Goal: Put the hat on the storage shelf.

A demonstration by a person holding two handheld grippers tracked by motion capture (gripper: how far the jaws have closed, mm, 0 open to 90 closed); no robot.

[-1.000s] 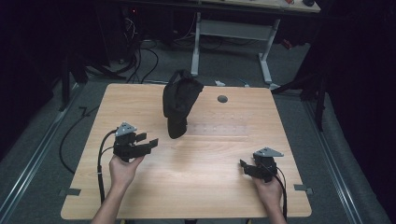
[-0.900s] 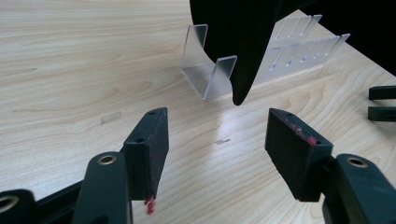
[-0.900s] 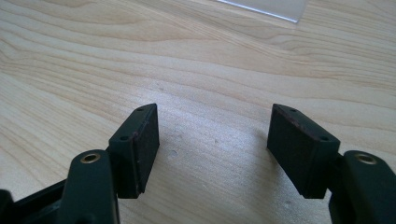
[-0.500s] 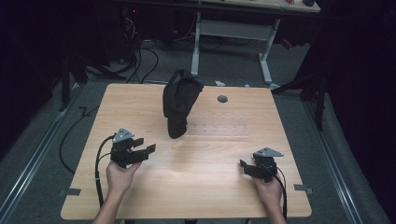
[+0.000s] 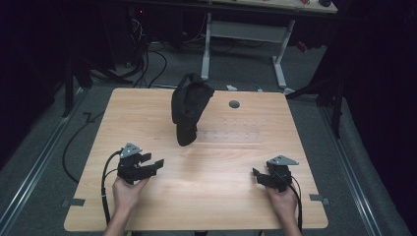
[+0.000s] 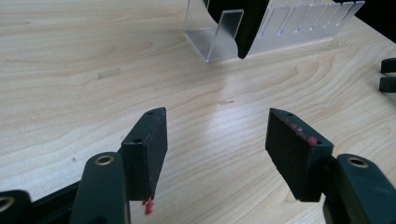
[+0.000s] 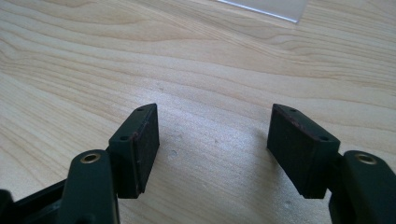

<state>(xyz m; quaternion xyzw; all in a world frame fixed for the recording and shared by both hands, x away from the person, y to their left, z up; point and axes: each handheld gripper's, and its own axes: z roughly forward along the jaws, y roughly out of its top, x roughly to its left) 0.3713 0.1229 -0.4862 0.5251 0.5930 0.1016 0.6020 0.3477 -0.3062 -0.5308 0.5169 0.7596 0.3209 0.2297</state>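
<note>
Both claws are gaping wide w/ nothing between the pads. Your left gripper [image 5: 156, 164] sits low over the light wooden table [image 5: 216, 206] at its near-left, jaws pointing right and a bit away from you; in the left gripper view its own two black pads [image 6: 150, 144] stand well apart w/ only bare wood grain between them. Same deal w/ your right gripper [image 5: 256, 175] at the near-right: jaws spread, empty, pointing left toward the middle, and in the right gripper view its pads [image 7: 140, 140] frame nothing but tabletop.

The thing you're nearest to is the black fabric pouch-like item [image 5: 189, 110], standing up around the middle-back of the table. From the high view it's beyond your left gripper and off to its right, well apart from it, no contact at all. It's even further from the right gripper, up and to the left of that one. Can't tell exactly what the black thing is, tbh, the room's pretty dark.

In the left gripper view the lower tip of that black item [image 6: 245, 32] pokes down into a clear plastic slotted rack [image 6: 280, 25] that sits on the wood ahead of the jaws, a bit right of center. The right gripper's black jaw tips [image 6: 387, 74] also peek in at the right edge there. Right gripper view catches just a corner of the clear plastic [image 7: 266, 7] at the top, well ahead of the pads.

Small dark round spot [image 5: 234, 104] on the table just right of the black item, prob a hole or cap, can't tell which.
</note>
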